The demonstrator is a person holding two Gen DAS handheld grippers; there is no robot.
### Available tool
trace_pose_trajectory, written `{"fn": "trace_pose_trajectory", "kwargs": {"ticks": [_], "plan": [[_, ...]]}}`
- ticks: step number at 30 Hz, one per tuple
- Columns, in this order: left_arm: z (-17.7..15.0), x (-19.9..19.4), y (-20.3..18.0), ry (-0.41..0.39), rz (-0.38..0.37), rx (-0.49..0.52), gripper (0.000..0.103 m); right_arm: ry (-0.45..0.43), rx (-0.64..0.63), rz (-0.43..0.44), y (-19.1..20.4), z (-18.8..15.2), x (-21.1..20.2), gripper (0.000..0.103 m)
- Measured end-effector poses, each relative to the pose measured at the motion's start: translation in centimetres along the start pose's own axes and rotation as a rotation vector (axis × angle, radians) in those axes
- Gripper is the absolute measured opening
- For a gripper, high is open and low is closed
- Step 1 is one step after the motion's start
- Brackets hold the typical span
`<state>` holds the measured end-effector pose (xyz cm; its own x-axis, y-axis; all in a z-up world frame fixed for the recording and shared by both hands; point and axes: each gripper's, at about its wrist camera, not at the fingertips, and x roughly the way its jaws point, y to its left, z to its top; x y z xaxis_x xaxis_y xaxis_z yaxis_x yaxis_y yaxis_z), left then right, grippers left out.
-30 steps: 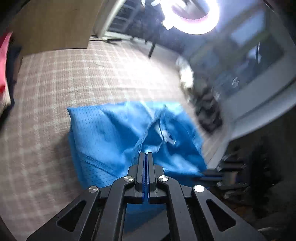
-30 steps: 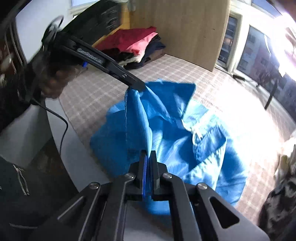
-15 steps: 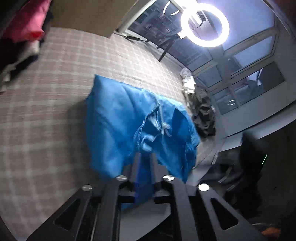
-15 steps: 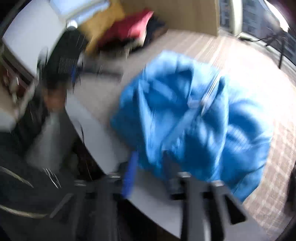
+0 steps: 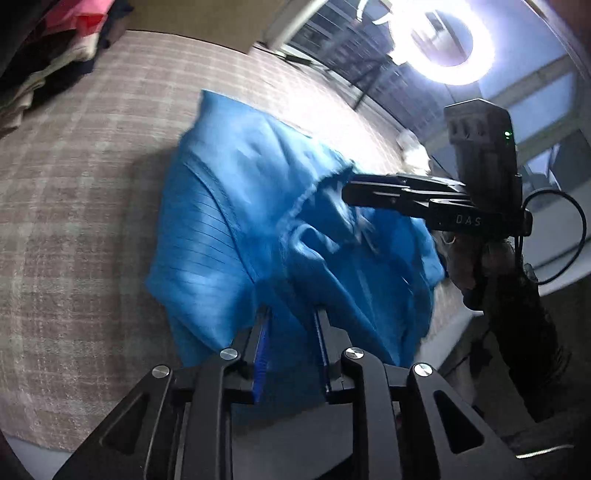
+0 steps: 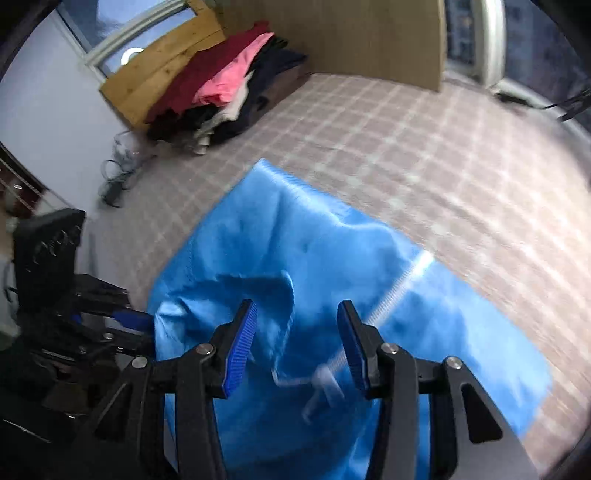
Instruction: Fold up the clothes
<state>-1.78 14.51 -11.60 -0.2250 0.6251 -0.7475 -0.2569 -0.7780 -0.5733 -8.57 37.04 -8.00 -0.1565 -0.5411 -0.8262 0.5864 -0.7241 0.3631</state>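
Observation:
A blue garment [image 5: 236, 206] with a white drawstring [image 6: 321, 380] lies crumpled on the plaid-covered surface [image 5: 81, 192]. My left gripper [image 5: 290, 314] is open at the garment's near edge, with blue cloth loose in the gap between its fingers. My right gripper [image 6: 295, 310] is wide open just above the garment [image 6: 295, 240], holding nothing. In the left wrist view the right gripper [image 5: 349, 192] reaches in from the right over the cloth, held by a hand [image 5: 487, 266]. The left gripper [image 6: 133, 317] shows at the garment's left edge in the right wrist view.
A pile of red, pink and dark clothes [image 6: 229, 85] sits at the far corner against a wooden board [image 6: 332, 33]. A cable [image 6: 114, 177] lies off the surface's left side. A ring light [image 5: 443, 44] glares above. More crumpled clothes [image 5: 413, 147] lie at the far right edge.
Both grippers were shut on the blue garment's edge, holding it up. They have opened and the garment has dropped onto the surface.

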Motion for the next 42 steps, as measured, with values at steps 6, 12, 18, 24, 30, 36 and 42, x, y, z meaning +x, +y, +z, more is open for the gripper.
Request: {"fn": "trace_pose_trajectory", "kwargs": {"ticks": [6, 12, 18, 24, 30, 36, 42], "plan": [[0.4, 0.1, -0.4, -0.043, -0.023, 0.005, 0.003, 0.142, -0.092, 0.228, -0.3, 1.3, 1.8, 0.004], [-0.1, -0.2, -0.7, 0.077, -0.236, 0.032, 0.002, 0.304, -0.184, 0.404, -1.1, 3.2, 0.4, 0.004], [-0.2, 0.9, 3.3, 0.145, -0.107, -0.077, 0.000, 0.396, -0.242, 0.353, -1.7, 4.5, 2.5, 0.007], [0.5, -2.8, -1.6, 0.039, 0.138, 0.028, 0.019, 0.354, -0.295, 0.294, -0.5, 5.0, 2.9, 0.036], [1.5, -0.1, -7.5, 0.072, 0.317, 0.149, 0.021, 0.305, -0.275, 0.334, -0.4, 5.5, 3.0, 0.036], [1.8, 1.6, -7.3, 0.118, 0.446, 0.231, 0.011, 0.312, -0.329, 0.338, 0.9, 4.6, 4.7, 0.036], [1.0, 2.4, -7.2, 0.127, 0.430, 0.322, 0.000, 0.375, -0.342, 0.405, 1.5, 3.9, 4.9, 0.023]]}}
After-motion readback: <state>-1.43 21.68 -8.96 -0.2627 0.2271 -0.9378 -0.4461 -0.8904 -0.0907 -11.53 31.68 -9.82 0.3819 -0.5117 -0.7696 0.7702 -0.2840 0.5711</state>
